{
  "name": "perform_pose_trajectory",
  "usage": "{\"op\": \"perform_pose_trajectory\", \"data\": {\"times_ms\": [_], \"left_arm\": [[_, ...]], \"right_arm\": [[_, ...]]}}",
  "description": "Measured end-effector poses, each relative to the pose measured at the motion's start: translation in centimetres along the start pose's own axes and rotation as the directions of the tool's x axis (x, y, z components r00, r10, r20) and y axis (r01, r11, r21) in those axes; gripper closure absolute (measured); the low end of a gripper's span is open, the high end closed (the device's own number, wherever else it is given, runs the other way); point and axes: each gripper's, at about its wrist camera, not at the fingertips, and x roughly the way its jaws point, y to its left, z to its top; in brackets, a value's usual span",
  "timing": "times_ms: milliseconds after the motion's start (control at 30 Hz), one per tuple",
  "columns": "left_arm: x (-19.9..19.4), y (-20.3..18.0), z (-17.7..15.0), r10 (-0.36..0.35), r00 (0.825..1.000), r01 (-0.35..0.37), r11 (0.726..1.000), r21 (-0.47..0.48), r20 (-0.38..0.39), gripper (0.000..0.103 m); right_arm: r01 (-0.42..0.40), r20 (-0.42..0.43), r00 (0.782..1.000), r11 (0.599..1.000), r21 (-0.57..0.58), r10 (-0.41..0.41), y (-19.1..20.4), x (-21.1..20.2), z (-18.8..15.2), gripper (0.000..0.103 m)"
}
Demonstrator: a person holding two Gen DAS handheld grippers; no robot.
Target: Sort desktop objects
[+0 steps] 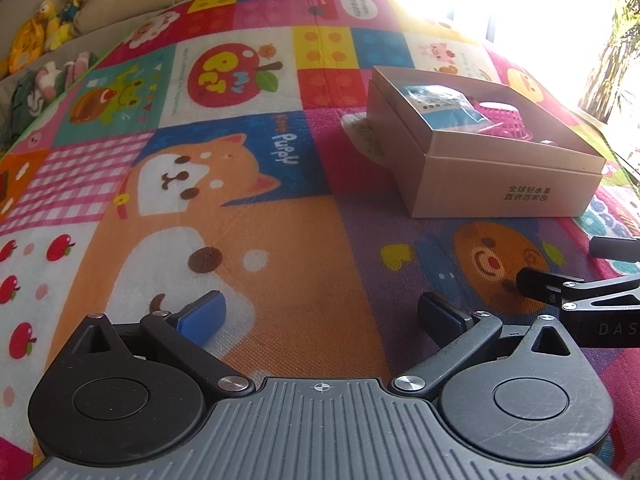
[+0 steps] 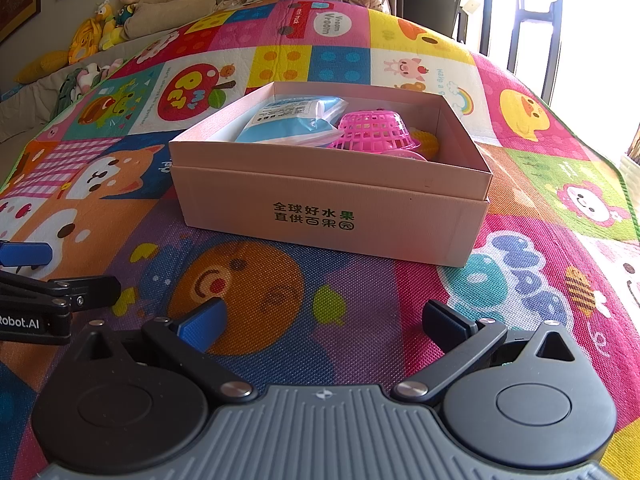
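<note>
An open cardboard box [image 2: 332,216] with green Chinese print stands on the colourful play mat; it also shows in the left wrist view [image 1: 508,188]. Inside lie a blue and white packet [image 2: 288,124], an overturned pink plastic basket [image 2: 374,132] and a yellow object [image 2: 427,139], partly hidden. In the left wrist view the packet [image 1: 444,108] and basket [image 1: 506,118] show too. My left gripper [image 1: 320,316] is open and empty above the mat, left of the box. My right gripper [image 2: 324,320] is open and empty in front of the box.
The cartoon-print mat [image 1: 240,208] covers the whole surface. A whitish object [image 1: 362,136] lies behind the box's left side. Plush toys [image 2: 108,20] and cushions [image 2: 176,4] line the far left. Bright windows are at the right. Each gripper sees the other at its frame edge.
</note>
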Motion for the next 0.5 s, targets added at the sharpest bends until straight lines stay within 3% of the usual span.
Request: {"op": "perform_pose_trajectory", "data": {"times_ms": [500], "left_arm": [[-0.13, 0.23, -0.13, -0.002, 1.000, 0.002, 1.000, -0.012, 0.013, 0.000]], "right_arm": [[0.000, 0.000, 1.000, 1.000, 0.000, 0.000, 0.00, -0.01, 0.00, 0.000]]}}
